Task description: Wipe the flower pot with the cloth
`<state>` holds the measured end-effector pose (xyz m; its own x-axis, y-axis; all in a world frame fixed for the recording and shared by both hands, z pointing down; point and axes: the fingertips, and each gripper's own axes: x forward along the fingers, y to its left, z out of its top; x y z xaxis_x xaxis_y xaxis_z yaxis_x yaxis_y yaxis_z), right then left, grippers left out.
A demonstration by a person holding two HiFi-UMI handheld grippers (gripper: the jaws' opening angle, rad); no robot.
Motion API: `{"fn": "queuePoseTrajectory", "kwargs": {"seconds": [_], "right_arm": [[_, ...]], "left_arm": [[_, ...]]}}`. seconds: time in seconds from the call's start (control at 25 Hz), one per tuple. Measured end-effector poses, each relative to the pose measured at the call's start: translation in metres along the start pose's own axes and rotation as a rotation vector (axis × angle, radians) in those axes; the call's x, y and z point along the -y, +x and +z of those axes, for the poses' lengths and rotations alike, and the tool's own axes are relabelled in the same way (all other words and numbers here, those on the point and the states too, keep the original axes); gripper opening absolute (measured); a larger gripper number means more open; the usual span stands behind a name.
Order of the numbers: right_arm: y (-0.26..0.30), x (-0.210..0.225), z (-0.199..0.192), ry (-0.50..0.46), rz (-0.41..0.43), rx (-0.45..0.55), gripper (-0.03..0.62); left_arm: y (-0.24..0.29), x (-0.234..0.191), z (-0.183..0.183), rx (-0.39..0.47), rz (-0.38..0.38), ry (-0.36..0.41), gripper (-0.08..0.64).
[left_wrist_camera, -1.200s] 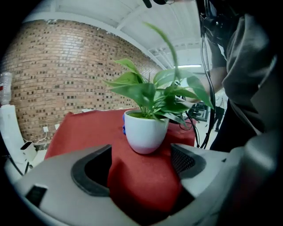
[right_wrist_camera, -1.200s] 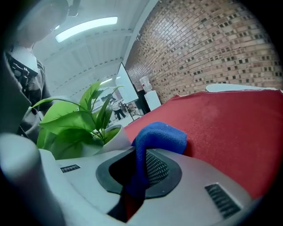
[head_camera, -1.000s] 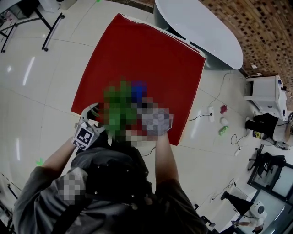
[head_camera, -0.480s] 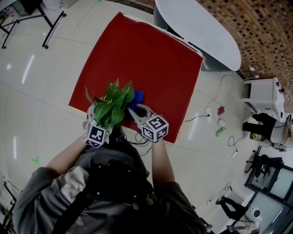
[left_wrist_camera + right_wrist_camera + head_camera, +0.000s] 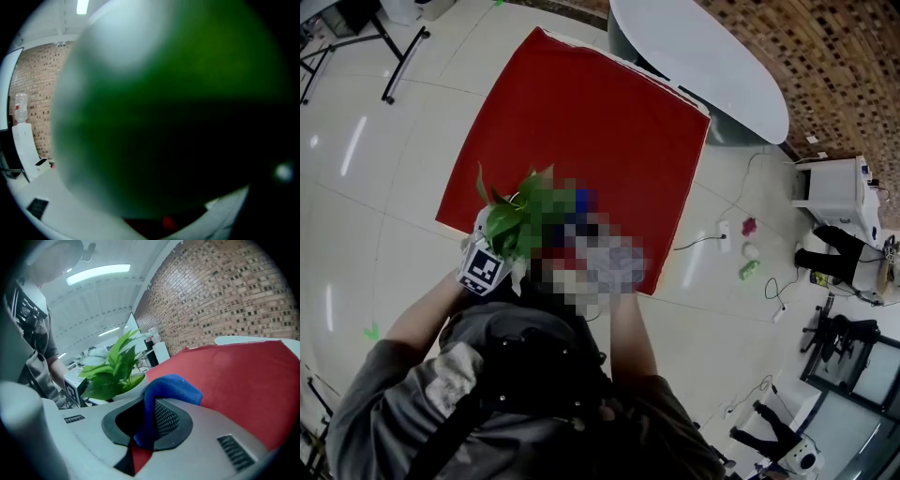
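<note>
The right tool (image 5: pixel 147 425) pinched the soft blue cloth (image 5: pixel 176 387) near the white flower pot (image 5: pixel 130 387) (rigid, likely breakable; hold by the rim). A leaf (image 5: pixel 164 117) hid the jaws of the left tool (image 5: pixel 485 267); state unknown.

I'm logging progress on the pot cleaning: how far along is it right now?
Done: the blue cloth is clamped in the right gripper. In hand: the cloth sits close beside the white flower pot but apart from it; the left gripper is at the plant, its jaws hidden by a leaf. Left: the wiping itself; no contact between cloth and pot shows yet.
</note>
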<state>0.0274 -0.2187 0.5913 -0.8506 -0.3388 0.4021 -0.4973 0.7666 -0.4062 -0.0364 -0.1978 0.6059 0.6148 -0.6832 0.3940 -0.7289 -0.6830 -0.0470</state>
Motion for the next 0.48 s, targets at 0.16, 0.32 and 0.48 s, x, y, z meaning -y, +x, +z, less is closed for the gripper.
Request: {"fn": "queuePoseTrajectory", "kwargs": {"seconds": [0.16, 0.32, 0.48], "right_arm": [[-0.007, 0.015, 0.031, 0.013, 0.028, 0.054, 0.059], [0.010, 0.019, 0.049, 0.019, 0.096, 0.054, 0.060], [0.035, 0.010, 0.048, 0.029, 0.141, 0.044, 0.060]], "left_arm": [[-0.002, 0.001, -0.002, 0.003, -0.142, 0.052, 0.457], [0.002, -0.003, 0.000, 0.001, -0.218, 0.083, 0.459], [0.002, -0.004, -0.003, 0.007, -0.254, 0.097, 0.459]]}}
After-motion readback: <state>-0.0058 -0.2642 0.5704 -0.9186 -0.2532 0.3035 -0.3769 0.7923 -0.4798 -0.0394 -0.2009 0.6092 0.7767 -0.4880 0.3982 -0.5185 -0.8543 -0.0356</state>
